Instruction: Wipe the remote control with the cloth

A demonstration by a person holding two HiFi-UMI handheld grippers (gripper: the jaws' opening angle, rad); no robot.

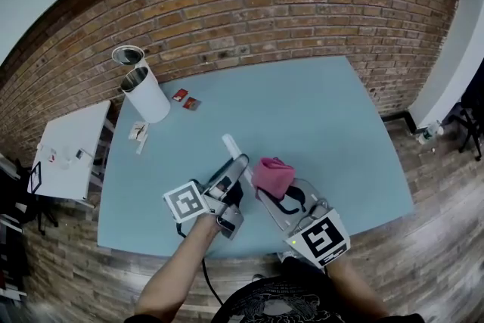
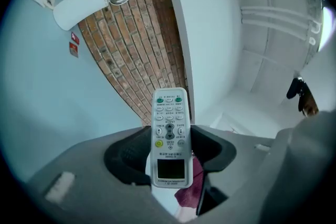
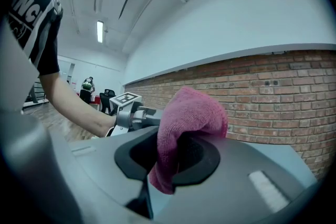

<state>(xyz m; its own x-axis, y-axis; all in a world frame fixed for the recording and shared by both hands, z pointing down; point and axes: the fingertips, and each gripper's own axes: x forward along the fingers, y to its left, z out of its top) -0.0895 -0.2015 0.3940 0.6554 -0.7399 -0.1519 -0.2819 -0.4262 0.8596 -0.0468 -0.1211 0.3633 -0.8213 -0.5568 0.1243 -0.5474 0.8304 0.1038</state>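
My left gripper [image 1: 240, 165] is shut on a white remote control [image 2: 170, 136], held above the blue table with its buttons facing the camera in the left gripper view. In the head view the remote control [image 1: 231, 147] sticks out past the jaws toward the wall. My right gripper [image 1: 266, 189] is shut on a pink cloth [image 1: 272, 175], bunched up just to the right of the remote. In the right gripper view the cloth [image 3: 190, 128] hangs over the jaws, with my left gripper [image 3: 137, 115] behind it. A corner of the cloth [image 2: 190, 186] shows under the remote.
A white cylinder bin [image 1: 145, 94] lies on the blue table [image 1: 333, 125] at the back left. Two small red packets [image 1: 186, 99] and some paper scraps [image 1: 138, 134] lie near it. A white side table [image 1: 72, 151] stands to the left. A brick wall runs behind.
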